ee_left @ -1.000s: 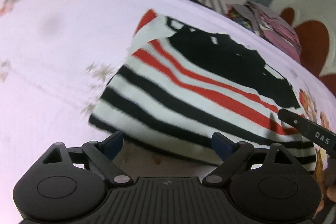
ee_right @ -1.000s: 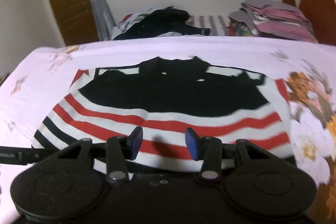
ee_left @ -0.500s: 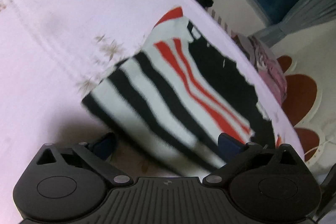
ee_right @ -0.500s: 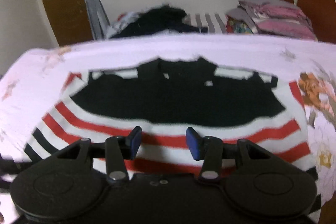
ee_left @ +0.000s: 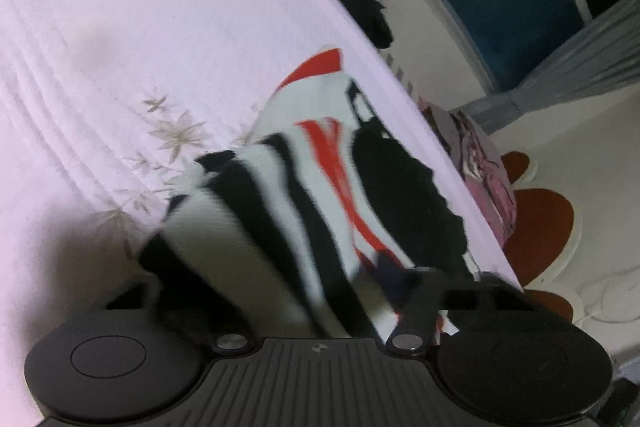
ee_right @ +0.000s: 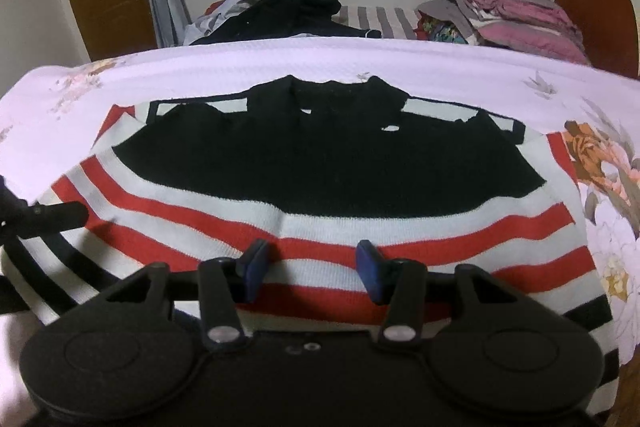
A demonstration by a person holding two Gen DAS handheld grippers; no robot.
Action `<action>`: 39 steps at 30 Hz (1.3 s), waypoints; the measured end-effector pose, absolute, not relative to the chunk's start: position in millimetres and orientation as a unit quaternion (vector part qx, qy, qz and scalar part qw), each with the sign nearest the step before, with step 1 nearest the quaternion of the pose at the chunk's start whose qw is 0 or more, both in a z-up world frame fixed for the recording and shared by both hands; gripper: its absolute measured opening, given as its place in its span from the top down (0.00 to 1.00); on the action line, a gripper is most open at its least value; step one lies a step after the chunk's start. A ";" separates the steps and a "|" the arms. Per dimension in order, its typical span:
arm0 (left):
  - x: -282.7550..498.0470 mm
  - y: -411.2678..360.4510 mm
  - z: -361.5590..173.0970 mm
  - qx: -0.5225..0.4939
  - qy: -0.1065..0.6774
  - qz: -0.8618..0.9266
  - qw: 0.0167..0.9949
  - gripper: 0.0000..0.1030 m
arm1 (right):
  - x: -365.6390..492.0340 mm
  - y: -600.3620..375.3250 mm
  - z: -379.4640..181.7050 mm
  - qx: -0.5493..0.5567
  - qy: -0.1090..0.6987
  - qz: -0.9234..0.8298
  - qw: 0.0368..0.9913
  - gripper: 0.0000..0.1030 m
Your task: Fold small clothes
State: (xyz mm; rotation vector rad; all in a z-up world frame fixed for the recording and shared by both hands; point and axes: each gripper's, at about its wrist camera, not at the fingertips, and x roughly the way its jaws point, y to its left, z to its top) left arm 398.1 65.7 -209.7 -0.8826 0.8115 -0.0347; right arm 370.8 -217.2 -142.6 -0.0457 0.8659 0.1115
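Knitted, ribbed and fairly thick: a small striped sweater (ee_right: pixel 320 163), black over the chest and collar, with red, white and black bands below. Lies spread face up in the middle of a pale pink bedsheet (ee_right: pixel 280 63) printed with flowers, collar toward the window, hem toward the two grippers. Soft and floppy throughout, with no stiff edge anywhere.

Left gripper (ee_left: pixel 272 279): has just been closing at the hem's left corner, with a bunch of striped knit between the jaws. Only one blue pad (ee_left: pixel 390 267) visible against the cloth, the other buried under the fold – so cannot tell whether the pinch is actually firm. Right gripper (ee_right: pixel 312 267): about half open, low over the lower red and white bands near the middle of the hem, with nothing caught between the fingers.

Likely troubles from here:
- Pinching only the top layer at the corner, so that front and back peel apart on lifting and leave a crooked fold.
- Slipping out, since a thick bunch held by shallow pads gives way easily under the weight of the knit.
- Grabbing the sheet along with the hem, given how close the corner sits to the bedding – dragging a ridge of sheet under the garment.
- Lifting one side alone, which would skew the stripes and pull the flat body askew unless the right side takes hold as well.
- Stretching the ribbing by tugging sideways rather than up and over.
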 end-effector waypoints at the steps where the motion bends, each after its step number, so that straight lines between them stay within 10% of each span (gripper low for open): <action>1: 397.1 68.0 -211.8 -0.420 0.381 -0.014 0.823 0.62 | 370.5 -216.4 -143.1 -0.025 0.419 0.054 0.906 0.53; 9: 395.9 58.2 -196.7 -0.406 0.357 -0.014 0.841 0.81 | 369.3 -217.6 -148.7 -0.033 0.410 0.061 0.910 0.52; 23: 411.6 -54.4 -97.2 -0.198 0.278 -0.147 0.928 0.81 | 359.2 -277.9 -119.2 0.068 0.380 0.063 0.920 0.51; 34: 397.3 -188.1 -120.4 -0.040 0.336 -0.258 0.905 0.80 | 321.3 -409.1 -100.3 0.139 0.366 -0.040 0.919 0.51; 37: 381.3 -192.9 -119.1 -0.004 0.327 -0.258 0.909 0.62 | 313.4 -426.6 -97.0 0.160 0.363 -0.041 0.917 0.49; 39: 371.1 -193.6 -111.0 -0.007 0.322 -0.277 0.905 0.27 | 313.7 -431.3 -92.8 0.179 0.357 -0.030 0.916 0.46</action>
